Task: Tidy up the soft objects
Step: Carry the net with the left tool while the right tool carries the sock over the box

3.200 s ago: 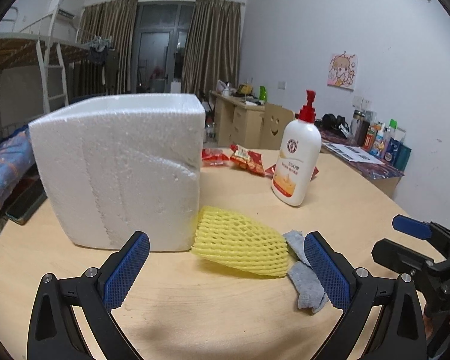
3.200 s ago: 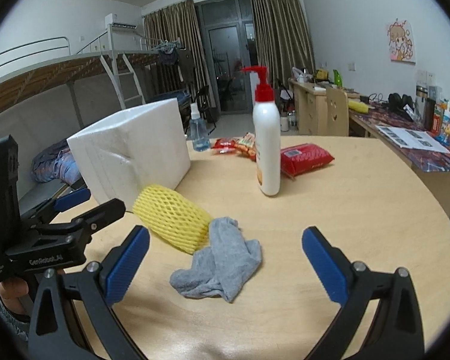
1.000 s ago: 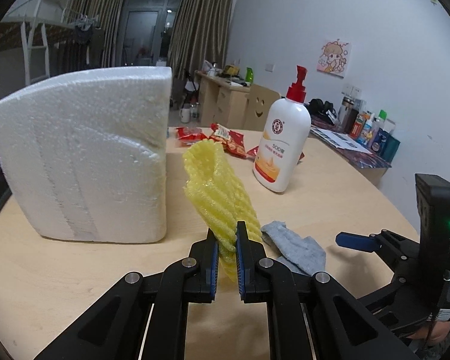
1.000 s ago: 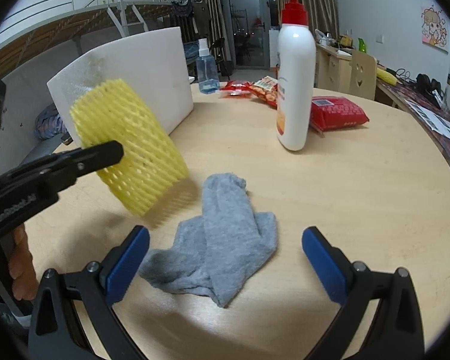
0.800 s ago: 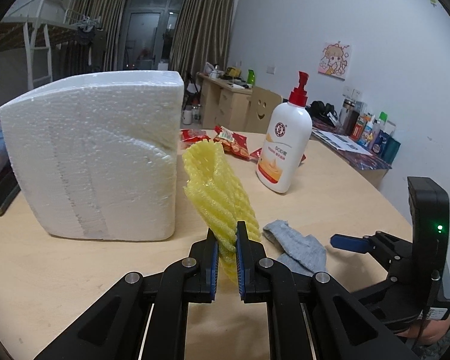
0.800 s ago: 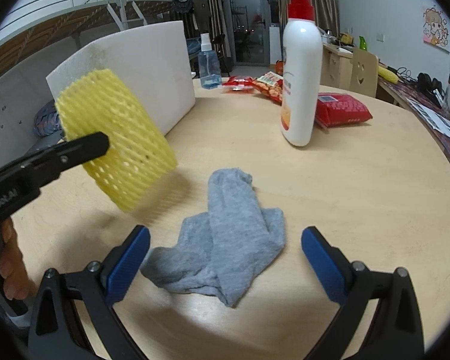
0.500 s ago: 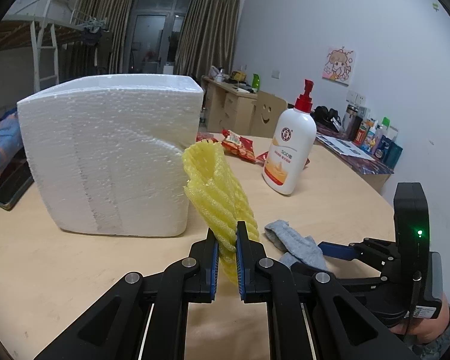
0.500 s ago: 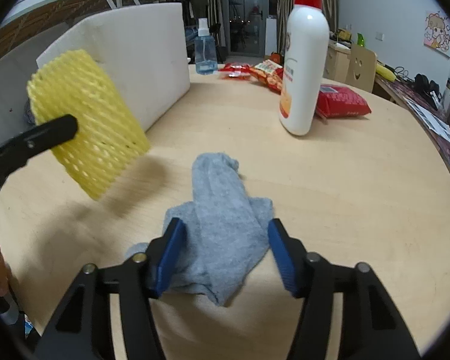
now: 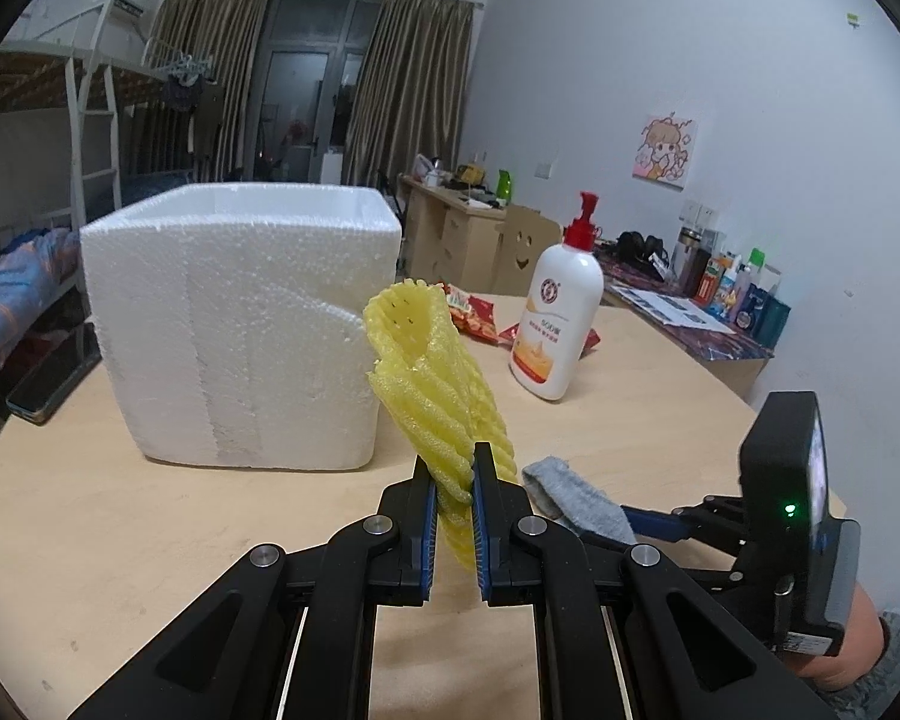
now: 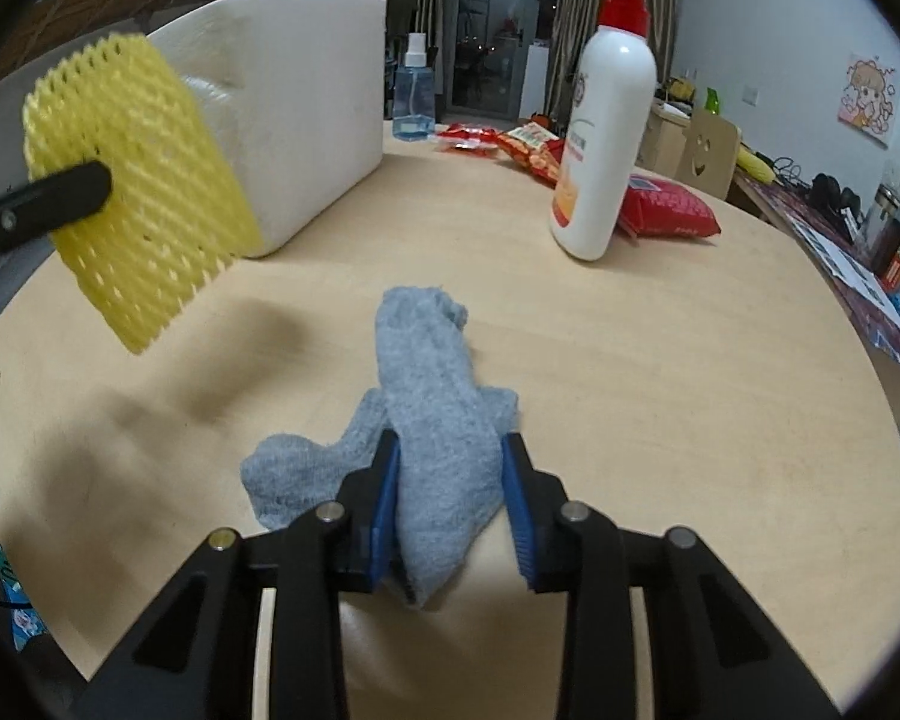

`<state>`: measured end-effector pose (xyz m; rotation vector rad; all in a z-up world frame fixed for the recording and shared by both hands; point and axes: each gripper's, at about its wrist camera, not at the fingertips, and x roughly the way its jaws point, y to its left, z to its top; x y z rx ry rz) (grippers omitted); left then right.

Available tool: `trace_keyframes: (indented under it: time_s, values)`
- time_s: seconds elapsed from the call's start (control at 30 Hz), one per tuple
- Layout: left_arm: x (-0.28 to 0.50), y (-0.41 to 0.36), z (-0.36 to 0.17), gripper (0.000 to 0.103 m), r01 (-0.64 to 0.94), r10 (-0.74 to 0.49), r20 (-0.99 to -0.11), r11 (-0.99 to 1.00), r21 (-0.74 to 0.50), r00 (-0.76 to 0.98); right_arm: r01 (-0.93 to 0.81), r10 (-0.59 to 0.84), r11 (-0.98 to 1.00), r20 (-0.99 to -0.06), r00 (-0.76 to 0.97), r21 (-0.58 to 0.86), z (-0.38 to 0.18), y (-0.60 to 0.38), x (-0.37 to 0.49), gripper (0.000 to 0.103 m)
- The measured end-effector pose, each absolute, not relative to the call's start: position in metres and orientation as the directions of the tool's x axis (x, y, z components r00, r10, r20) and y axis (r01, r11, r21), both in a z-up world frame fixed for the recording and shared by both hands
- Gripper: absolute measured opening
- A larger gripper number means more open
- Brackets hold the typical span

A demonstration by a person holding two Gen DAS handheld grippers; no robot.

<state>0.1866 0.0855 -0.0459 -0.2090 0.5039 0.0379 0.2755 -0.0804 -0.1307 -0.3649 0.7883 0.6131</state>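
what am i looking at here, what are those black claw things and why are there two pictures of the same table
Those black claws are hand-held grippers, one in each of a person's hands. Each carries a wide-angle camera looking forward along its two blue-padded fingers, so you get two views of one round wooden table.

One picture looks out from the left gripper. It is shut on a yellow foam mesh fruit sleeve, held up off the table.

The other looks out from the right gripper. Its jaws have just been closing around a crumpled grey sock that lies on the table; the pads sit against its sides.

Also on the table: a white polystyrene foam box, a white pump bottle with a red top, red snack packets and a small blue spray bottle.
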Motion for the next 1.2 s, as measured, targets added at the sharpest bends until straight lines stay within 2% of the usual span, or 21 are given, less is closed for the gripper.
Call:
trace_keyframes:
  time_s: [0.03,0.07,0.1,0.17,0.4,0.87,1.2]
  values:
    - [0.183,0.085,-0.044,0.011,-0.089,-0.012,-0.477,0.978,-0.188,0.879,-0.637,0.376,0.767,-0.749,0.545,-0.08,-0.131,-0.08,0.274,0.033]
    - [0.181,0.085,-0.044,0.011,-0.09,-0.01,-0.474,0.978,-0.186,0.88,-0.647,0.391,0.76,-0.747,0.539,-0.069,-0.131,-0.079,0.273,0.023]
    - [0.177,0.085,-0.043,0.011,-0.091,-0.005,-0.472,0.979,-0.181,0.881,-0.651,0.399,0.757,-0.742,0.538,-0.065,-0.131,-0.079,0.272,0.017]
    - [0.169,0.085,-0.041,0.011,-0.095,0.003,-0.467,0.98,-0.174,0.884,-0.648,0.397,0.759,-0.74,0.543,-0.069,-0.13,-0.078,0.271,0.015]
    - [0.144,0.081,-0.026,0.011,-0.105,0.032,-0.426,0.983,-0.149,0.904,-0.641,0.482,0.767,-0.675,0.559,0.016,-0.103,-0.094,0.255,0.015]
    - [0.108,0.075,0.008,0.011,-0.136,0.1,-0.356,0.988,-0.077,0.929,-0.645,0.58,0.764,-0.463,0.67,0.024,-0.032,-0.12,0.203,0.016]
    - [0.078,0.073,0.029,0.011,-0.154,0.132,-0.298,0.987,-0.051,0.945,-0.656,0.612,0.755,-0.381,0.693,0.018,-0.015,-0.129,0.191,0.016]
